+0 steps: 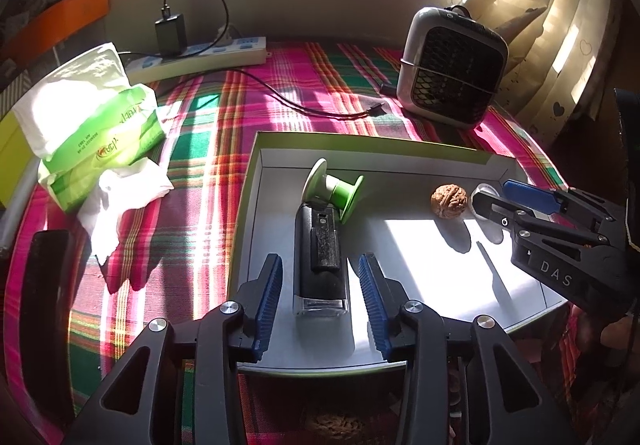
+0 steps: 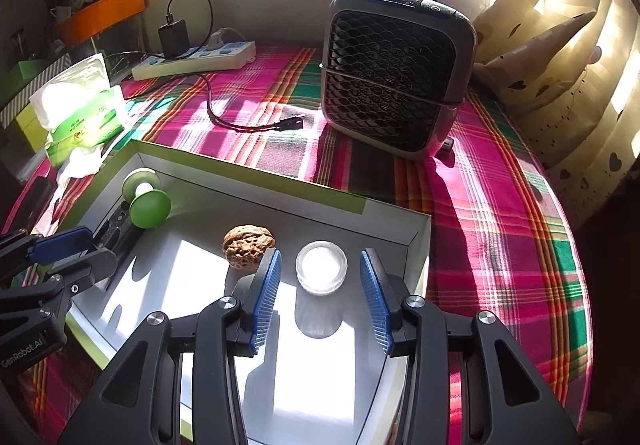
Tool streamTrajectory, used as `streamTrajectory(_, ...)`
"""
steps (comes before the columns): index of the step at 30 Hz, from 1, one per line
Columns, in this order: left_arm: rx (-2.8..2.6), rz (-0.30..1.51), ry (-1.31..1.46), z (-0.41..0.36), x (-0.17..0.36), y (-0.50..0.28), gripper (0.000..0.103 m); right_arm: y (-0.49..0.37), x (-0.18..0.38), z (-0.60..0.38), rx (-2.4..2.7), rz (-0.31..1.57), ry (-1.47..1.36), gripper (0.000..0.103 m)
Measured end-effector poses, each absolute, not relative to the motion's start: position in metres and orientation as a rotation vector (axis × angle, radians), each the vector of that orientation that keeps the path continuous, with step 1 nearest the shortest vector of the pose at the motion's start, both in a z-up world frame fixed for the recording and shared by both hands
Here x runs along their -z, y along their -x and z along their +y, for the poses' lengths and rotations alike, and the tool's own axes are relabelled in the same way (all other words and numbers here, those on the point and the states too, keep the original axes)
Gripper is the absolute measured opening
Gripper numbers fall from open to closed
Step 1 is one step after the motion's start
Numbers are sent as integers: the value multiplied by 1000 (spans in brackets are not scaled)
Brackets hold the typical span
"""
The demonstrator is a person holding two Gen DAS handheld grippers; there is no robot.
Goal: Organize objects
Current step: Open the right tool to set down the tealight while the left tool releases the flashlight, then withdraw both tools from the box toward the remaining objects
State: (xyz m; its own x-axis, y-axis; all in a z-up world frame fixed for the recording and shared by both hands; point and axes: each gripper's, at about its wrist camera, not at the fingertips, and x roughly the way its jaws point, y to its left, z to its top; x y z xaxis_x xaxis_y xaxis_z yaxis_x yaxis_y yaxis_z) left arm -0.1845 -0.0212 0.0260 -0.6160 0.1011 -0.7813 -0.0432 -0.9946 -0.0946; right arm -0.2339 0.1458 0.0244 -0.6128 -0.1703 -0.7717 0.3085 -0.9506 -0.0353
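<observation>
A shallow white tray point(image 1: 400, 149) with a green rim lies on the plaid cloth. Inside it a black oblong device with a clear base point(image 1: 320, 257) lies between the blue pads of my left gripper point(image 1: 320, 265), which do not touch it. A green spool point(image 1: 332, 189) rests at its far end, and a walnut point(image 1: 449, 201) sits further right. In the right wrist view a small round clear jar point(image 2: 321, 266) stands between the pads of my right gripper point(image 2: 320, 259), with gaps on both sides. The walnut point(image 2: 248, 245) is just left of it, the spool point(image 2: 146, 203) far left.
A grey fan heater point(image 2: 396, 81) stands behind the tray point(image 2: 416, 237). A power strip with a charger point(image 1: 200, 55) and a black cable point(image 1: 304, 107) lie at the back. A green tissue pack point(image 1: 100, 141) sits left. Curtains point(image 2: 560, 57) hang on the right.
</observation>
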Motion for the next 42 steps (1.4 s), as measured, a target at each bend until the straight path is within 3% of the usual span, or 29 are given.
streamTrajectory(42,-2775,19,1115,-30,-53,98,38,122,-56,157,2722,176,-1080,47)
